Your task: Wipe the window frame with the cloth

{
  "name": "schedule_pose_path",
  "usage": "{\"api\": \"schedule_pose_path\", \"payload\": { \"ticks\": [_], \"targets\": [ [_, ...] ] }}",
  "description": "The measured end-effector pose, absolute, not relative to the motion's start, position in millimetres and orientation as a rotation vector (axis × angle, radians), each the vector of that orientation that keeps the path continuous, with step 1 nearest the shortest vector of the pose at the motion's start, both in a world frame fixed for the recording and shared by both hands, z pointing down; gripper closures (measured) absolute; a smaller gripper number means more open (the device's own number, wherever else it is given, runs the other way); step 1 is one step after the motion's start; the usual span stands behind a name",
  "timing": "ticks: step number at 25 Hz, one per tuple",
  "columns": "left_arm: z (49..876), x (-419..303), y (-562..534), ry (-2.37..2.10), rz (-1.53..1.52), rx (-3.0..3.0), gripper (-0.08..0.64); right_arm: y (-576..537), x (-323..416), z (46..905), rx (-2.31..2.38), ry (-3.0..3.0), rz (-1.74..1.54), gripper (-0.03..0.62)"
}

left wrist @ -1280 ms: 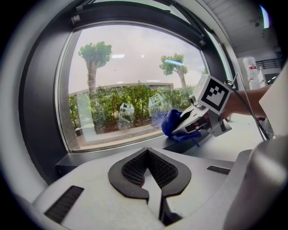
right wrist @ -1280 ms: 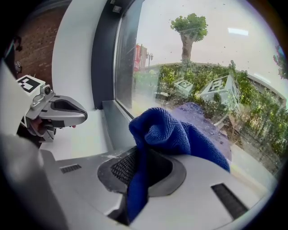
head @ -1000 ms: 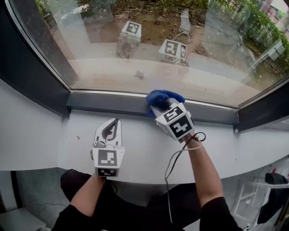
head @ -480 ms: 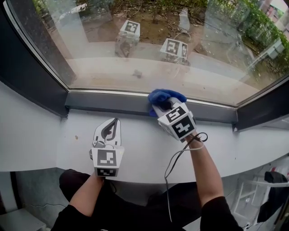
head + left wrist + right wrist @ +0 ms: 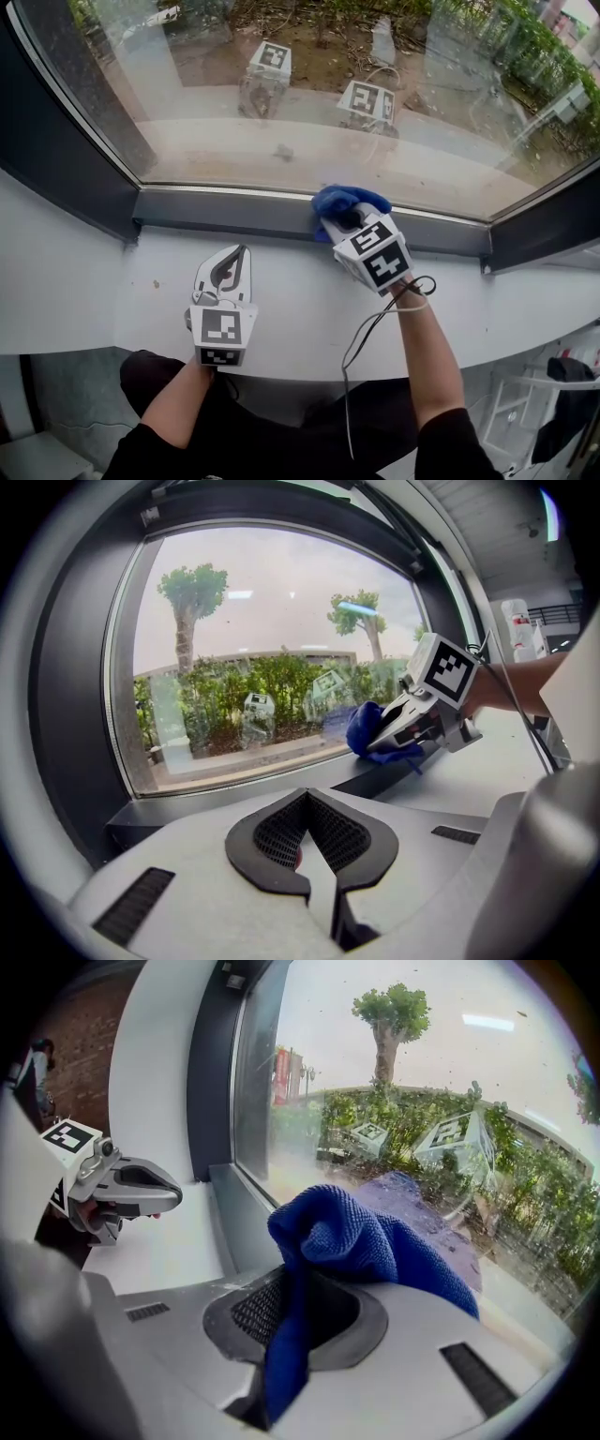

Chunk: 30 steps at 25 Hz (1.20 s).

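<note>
1. I am keeping my right gripper [image 5: 339,221] clamped on the blue cloth [image 5: 356,1241]. The jaws are pinching one fold, and the bunched remainder is pressing against the lower rail of the window frame [image 5: 225,214], somewhat right of that rail's middle.
2. Over the last second the cloth is creeping a short way rightward along the frame, away from the frame's left corner and toward its right one. It is staying in contact with the rail throughout.
3. My left gripper [image 5: 228,272] is lying on the white sill [image 5: 291,309] just below the frame, left of the cloth. Its jaws are sitting together on nothing, and it is not shifting at all.
4. I am judging from this that a wiping stroke is under way and only partly done: the stretch of frame to the right of the cloth is still awaiting the pass. Whether the stretch to the left is already clean I cannot tell.
5. I am noting one risk: the cloth is hanging from a single pinched fold, so harder pressure against the frame may be dragging it loose
</note>
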<state>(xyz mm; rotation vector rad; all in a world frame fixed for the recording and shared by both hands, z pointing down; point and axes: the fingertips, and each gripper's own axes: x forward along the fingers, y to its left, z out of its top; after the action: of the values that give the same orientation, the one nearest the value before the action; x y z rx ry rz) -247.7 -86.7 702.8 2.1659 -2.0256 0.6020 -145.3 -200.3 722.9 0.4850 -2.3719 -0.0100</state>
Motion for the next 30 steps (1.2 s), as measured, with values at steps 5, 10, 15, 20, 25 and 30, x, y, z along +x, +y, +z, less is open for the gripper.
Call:
{"api": "schedule_pose_path", "payload": {
  "ticks": [5,10,15,20,25,30],
  "targets": [
    [700.0,-239.2,-87.8,-2.017,0.682,2.199,0.554,-198.9,-147.8,724.7,0.469,-2.374,-0.015,0.552],
    [695.3,-204.7,-67.4,-1.915,0.665,2.170,0.554,-198.7,-149.8,723.0,0.429,-2.357,-0.124,0.552],
    [689.5,-164.5,-43.9,-1.772,0.654,2.168,0.554,-200.6,-145.5,723.6,0.439,-2.351,-0.095,0.552],
    [686.3,-147.2,-57.8,-1.766,0.593,2.266,0.554,-196.9,-147.8,721.8,0.447,-2.362,-0.062,0.552],
    [693.4,-137.1,-69.3,-1.741,0.480,2.349,0.554,-198.4,-149.3,721.7,0.491,-2.374,-0.058,0.552],
    [677.5,-129.5,-76.6,-1.626,0.410,2.489,0.554,-199.5,-155.9,717.6,0.468,-2.380,-0.056,0.552]
  ]
}}
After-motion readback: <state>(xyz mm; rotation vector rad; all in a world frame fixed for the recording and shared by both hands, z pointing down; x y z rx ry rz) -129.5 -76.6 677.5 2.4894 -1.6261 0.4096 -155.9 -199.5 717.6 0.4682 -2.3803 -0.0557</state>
